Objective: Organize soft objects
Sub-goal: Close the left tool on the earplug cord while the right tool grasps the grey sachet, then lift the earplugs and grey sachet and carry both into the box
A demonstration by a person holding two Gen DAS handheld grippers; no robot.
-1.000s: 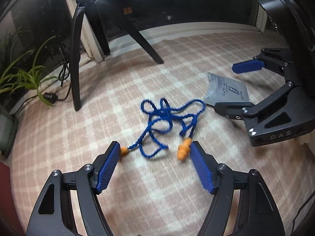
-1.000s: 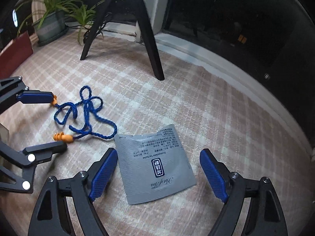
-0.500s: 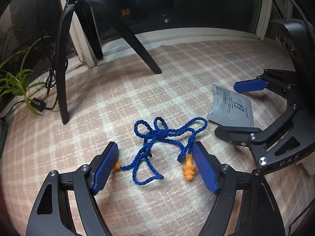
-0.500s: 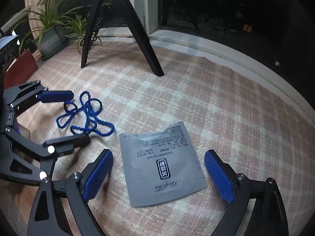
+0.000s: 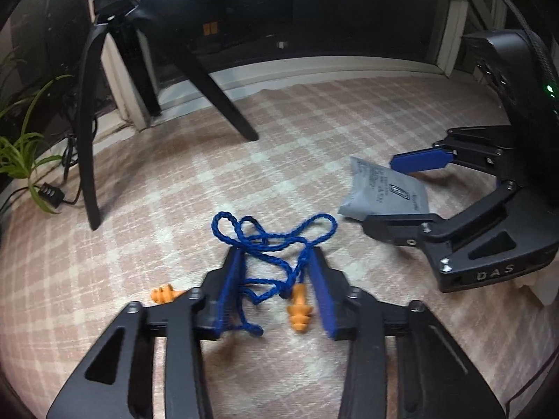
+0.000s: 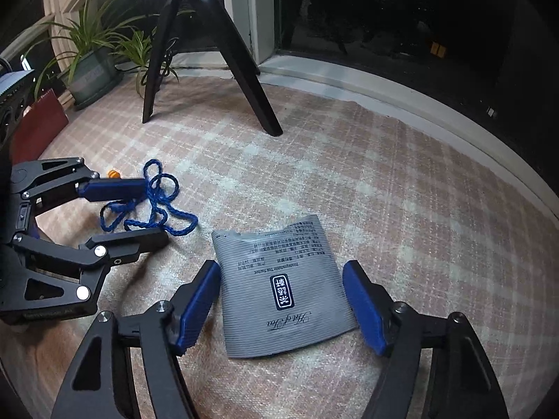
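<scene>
A blue braided cord [image 5: 276, 241] with orange earplugs lies on the pink checked cloth. My left gripper [image 5: 277, 272] is low over it, jaws partly closed around the cord and one earplug [image 5: 299, 309], still with a gap. The other earplug [image 5: 164, 293] lies outside the left finger. A grey foil sachet [image 6: 283, 286] lies flat between the open jaws of my right gripper [image 6: 281, 291], which straddles it. The cord [image 6: 153, 202] and left gripper [image 6: 136, 209] show at the left of the right wrist view; the sachet [image 5: 384, 192] and right gripper [image 5: 408, 192] show at the right of the left wrist view.
Black tripod legs [image 5: 223, 97] stand on the cloth behind the objects. Potted plants [image 6: 91, 59] and a red board [image 6: 38, 122] sit at the far left. A dark window with a white sill [image 6: 401, 94] bounds the back.
My left gripper's jaws have narrowed around the cord, and one earplug is now outside the left finger. My right gripper has moved forward to straddle the sachet.
</scene>
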